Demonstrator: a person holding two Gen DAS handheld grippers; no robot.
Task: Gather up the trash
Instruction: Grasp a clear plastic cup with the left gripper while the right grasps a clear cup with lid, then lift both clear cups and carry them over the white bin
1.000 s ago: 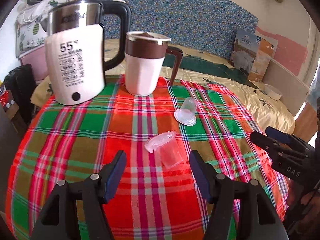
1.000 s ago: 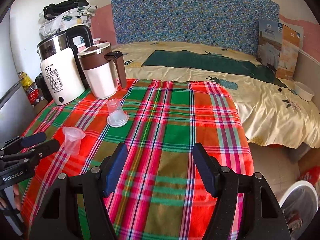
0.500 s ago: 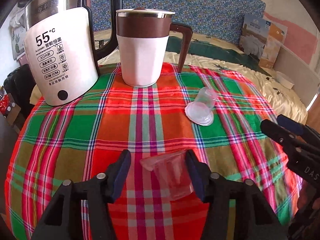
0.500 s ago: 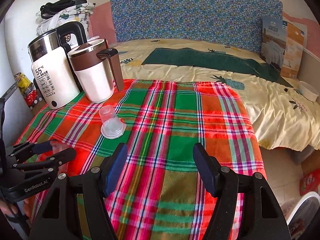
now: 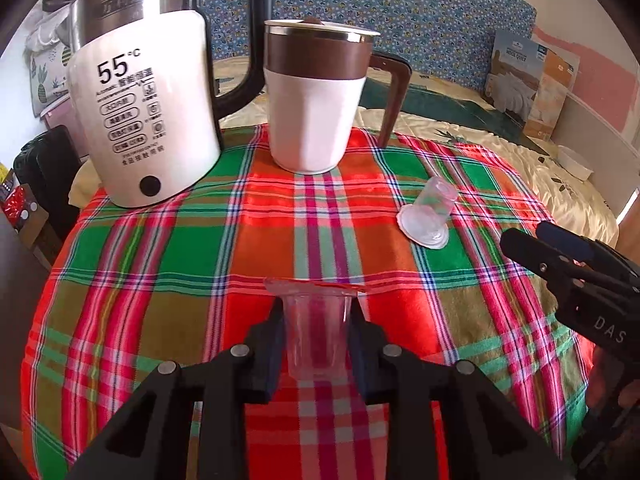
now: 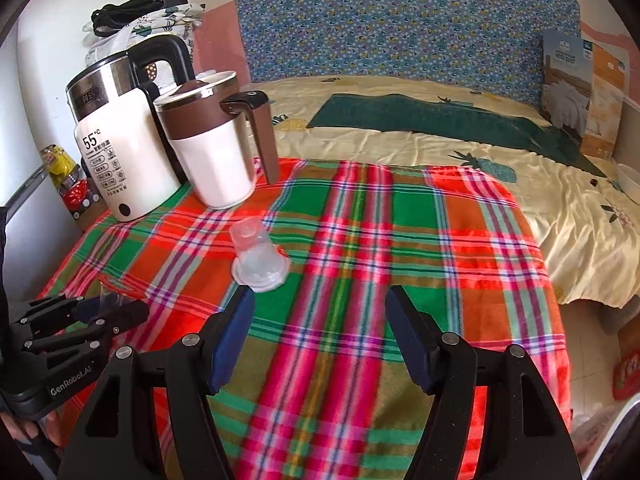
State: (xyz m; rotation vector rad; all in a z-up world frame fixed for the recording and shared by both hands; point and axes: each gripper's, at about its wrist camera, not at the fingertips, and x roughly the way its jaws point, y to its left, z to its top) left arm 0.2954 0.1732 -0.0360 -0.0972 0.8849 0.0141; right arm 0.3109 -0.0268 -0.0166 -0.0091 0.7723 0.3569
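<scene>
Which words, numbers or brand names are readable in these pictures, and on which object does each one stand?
"55 °C": front of the white kettle; the Chinese lines below are too small to read.
"DAS": side of the right gripper, cut off.
"GenRobot.AI": body of the left gripper.
"WOOL QUILT": blue package on the bed, only just legible; its other print is blurred.
Engraving on the kettle's steel band: unreadable.

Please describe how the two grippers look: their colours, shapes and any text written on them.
Both are black plastic with two long tapered fingers, dark blue pads on the inner faces and small silver screws. The left gripper carries white lettering "GenRobot.AI", seen from the right wrist view. The right gripper shows white letters "DAS" on its side. No cables or sleeves are visible.
</scene>
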